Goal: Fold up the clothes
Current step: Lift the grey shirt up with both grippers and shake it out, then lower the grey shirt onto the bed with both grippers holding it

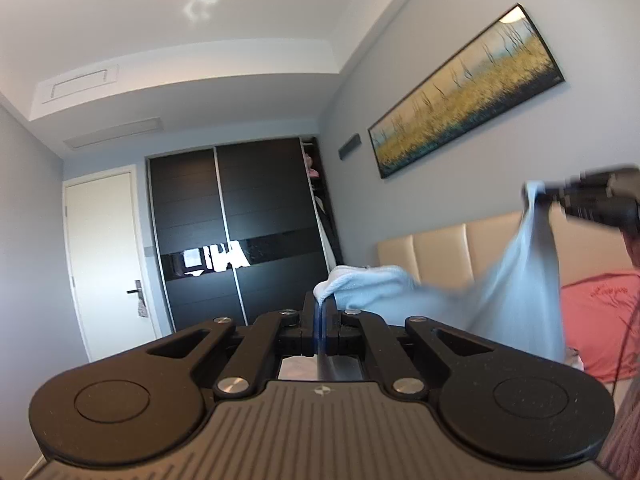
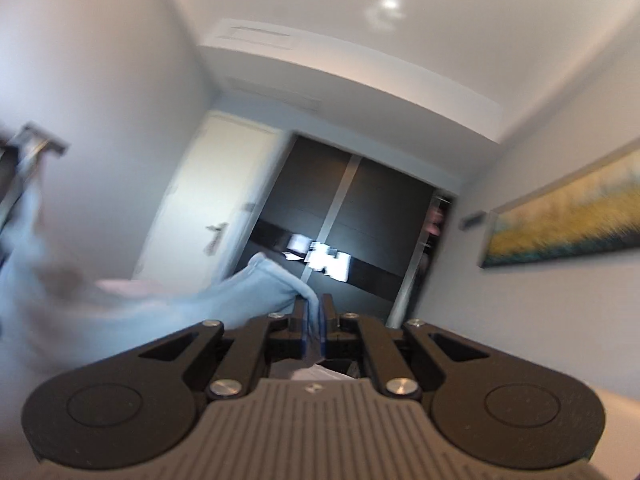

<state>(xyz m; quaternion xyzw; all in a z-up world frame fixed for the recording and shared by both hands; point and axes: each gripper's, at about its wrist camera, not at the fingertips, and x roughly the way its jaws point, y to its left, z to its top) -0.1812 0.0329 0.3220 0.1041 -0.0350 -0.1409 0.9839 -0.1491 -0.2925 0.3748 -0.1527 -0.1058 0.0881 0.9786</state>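
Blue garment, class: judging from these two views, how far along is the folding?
Early. Done: both grippers have picked up the blue garment. In hand: the left gripper and right gripper are each shut on an edge, holding it up in the air, cloth sagging between them. Left: no crease or fold shows yet, and it has not been laid flat. The pink garment lies unfolded too.

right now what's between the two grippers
Only the light blue garment, slung between them with each gripper shut on an edge. The left wrist view shows it running from the left gripper to the right gripper.
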